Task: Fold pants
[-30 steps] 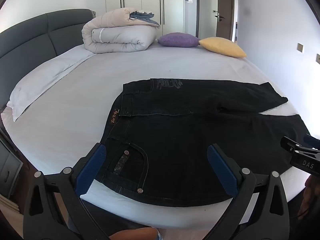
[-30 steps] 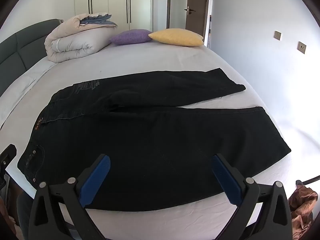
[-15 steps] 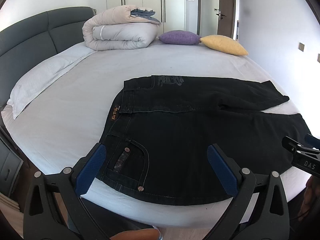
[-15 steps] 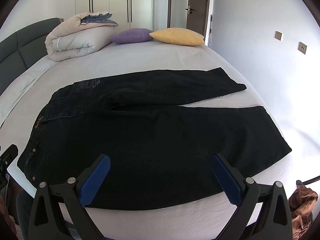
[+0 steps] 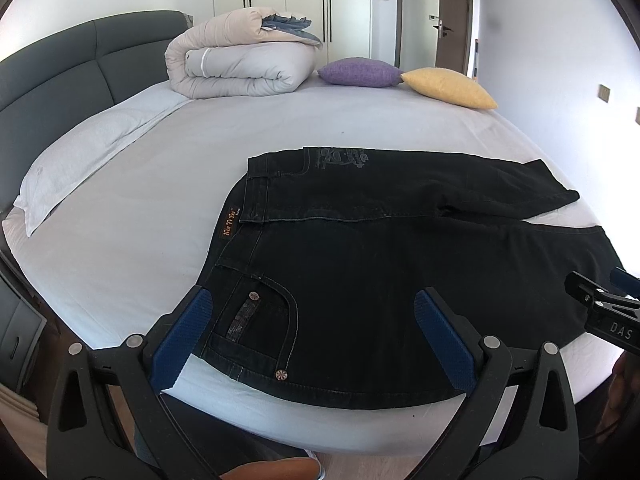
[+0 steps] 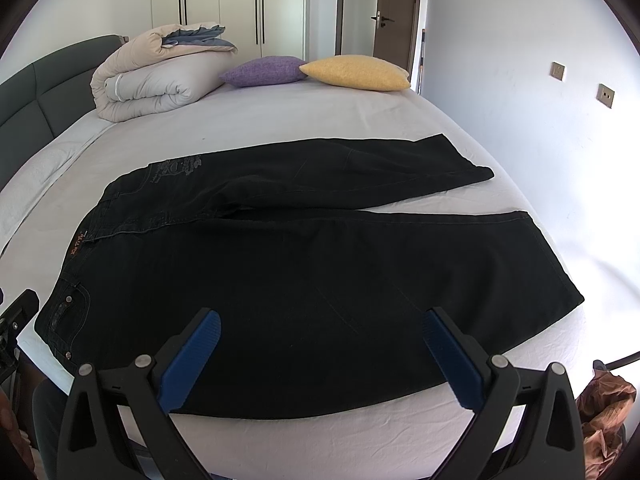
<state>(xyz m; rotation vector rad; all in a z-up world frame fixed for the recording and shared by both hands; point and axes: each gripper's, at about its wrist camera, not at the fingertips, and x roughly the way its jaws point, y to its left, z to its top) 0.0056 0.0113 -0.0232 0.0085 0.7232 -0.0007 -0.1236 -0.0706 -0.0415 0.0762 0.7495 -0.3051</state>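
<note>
Black pants (image 6: 304,264) lie flat on the bed (image 5: 168,184), waist to the left, both legs running right and splayed a little apart, likely spread out for a clean lengthwise fold. Left tongs (image 5: 312,332) hover spread wide over the waist pocket, holding nothing. Right tongs (image 6: 320,354) are also spread, empty, above the near leg's edge (each placed to take one end). No fold made yet.

Black tongs (image 5: 312,328), ribbed blue pads (image 5: 182,336)
</note>
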